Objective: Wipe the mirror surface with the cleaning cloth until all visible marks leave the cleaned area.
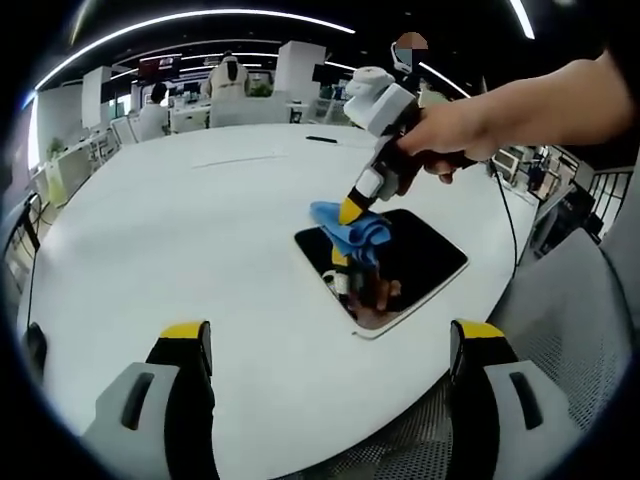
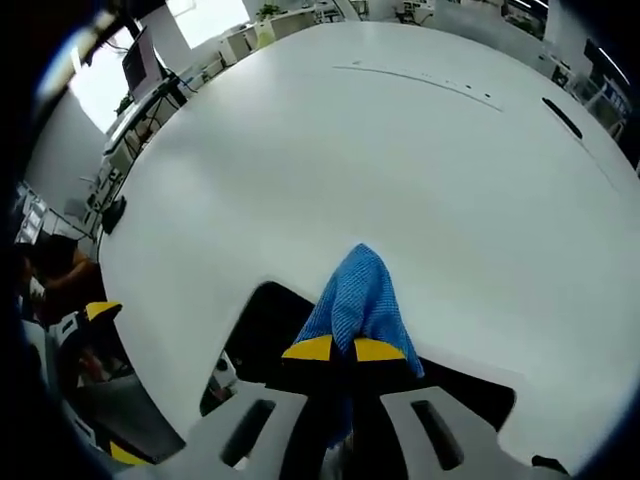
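While the right hand-held gripper pinches the blue cleaning cloth between its yellow tips, the cloth sits on the dark mirror, just ahead of those tips. From the left gripper view you can see more: the whole mirror lies flat on the white surface, well ahead of the left hand-held gripper, and a person's hand holds the right hand-held gripper tilted down onto the cloth. The left hand-held gripper is spread wide and holds nothing. The mirror's near corner sits close to the surface's edge. Past the cloth, the right gripper view shows lots of bare white surface, with a black pen far off near the edge.
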A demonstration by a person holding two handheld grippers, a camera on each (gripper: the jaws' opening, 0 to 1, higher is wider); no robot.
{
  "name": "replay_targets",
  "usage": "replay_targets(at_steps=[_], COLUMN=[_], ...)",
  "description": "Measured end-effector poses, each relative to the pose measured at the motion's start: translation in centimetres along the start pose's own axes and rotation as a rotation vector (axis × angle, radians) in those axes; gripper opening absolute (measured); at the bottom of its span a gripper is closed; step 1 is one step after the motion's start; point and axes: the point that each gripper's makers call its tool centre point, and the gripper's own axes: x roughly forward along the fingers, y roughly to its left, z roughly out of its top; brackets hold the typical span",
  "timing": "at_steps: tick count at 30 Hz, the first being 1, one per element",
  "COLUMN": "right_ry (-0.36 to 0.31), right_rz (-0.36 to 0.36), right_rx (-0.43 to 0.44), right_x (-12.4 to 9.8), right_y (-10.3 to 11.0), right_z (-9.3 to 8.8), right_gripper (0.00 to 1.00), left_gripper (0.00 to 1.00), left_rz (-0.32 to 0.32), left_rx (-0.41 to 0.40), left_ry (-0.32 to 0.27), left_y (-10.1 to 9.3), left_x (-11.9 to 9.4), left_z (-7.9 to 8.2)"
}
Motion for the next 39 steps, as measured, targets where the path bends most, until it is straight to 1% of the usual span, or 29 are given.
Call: replay_targets(at_steps=[2, 4, 7, 9, 15, 20, 29, 34, 39], right_ry=[-0.002, 0.003, 0.010, 0.009, 0.002, 0.007, -0.006, -0.006, -0.008], right_rz=[-0.008, -0.004, 0.003, 0.001, 0.004, 0.008, 0.018, 0.026, 0.030], right_rx=[0.006, 0.032, 0.028, 0.027, 0.055, 0.052, 0.072, 0.084, 0.095], right_x=[0.2, 0.1, -0.4, -0.5, -0.8, -1.4, -2.7, -3.1, -3.0], right_y=[-0.1, 0.0, 0.4, 0.6, 1.1, 2.0, 3.3, 3.9, 4.3], right_z=[0.1, -0.1, -0.9, -1.2, -2.1, -3.5, -5.8, -6.6, -7.1], right_gripper=[0.00, 0.00, 0.00, 0.00, 0.00, 0.00, 0.00, 0.00, 0.00], left_gripper=[0.99, 0.99, 0.99, 0.99, 0.99, 0.99, 0.99, 0.99, 0.99], left_rz=[-0.002, 0.004, 0.026, 0.019, 0.016, 0.013, 0.018, 0.015, 0.018], left_rx=[-0.002, -0.001, 0.009, 0.000, 0.006, 0.005, 0.010, 0.014, 0.020], left_ry=[-0.004, -0.006, -0.031, -0.035, -0.026, -0.024, -0.024, -0.020, -0.020], left_y=[0.0, 0.1, 0.5, 0.3, 0.3, 0.2, 0.0, -0.1, -0.1], left_x=[0.0, 0.0, -0.1, -0.2, -0.1, -0.1, -0.2, -0.2, -0.2], left_z=[0.1, 0.1, 0.6, 0.7, 0.5, 0.4, 0.4, 0.3, 0.4])
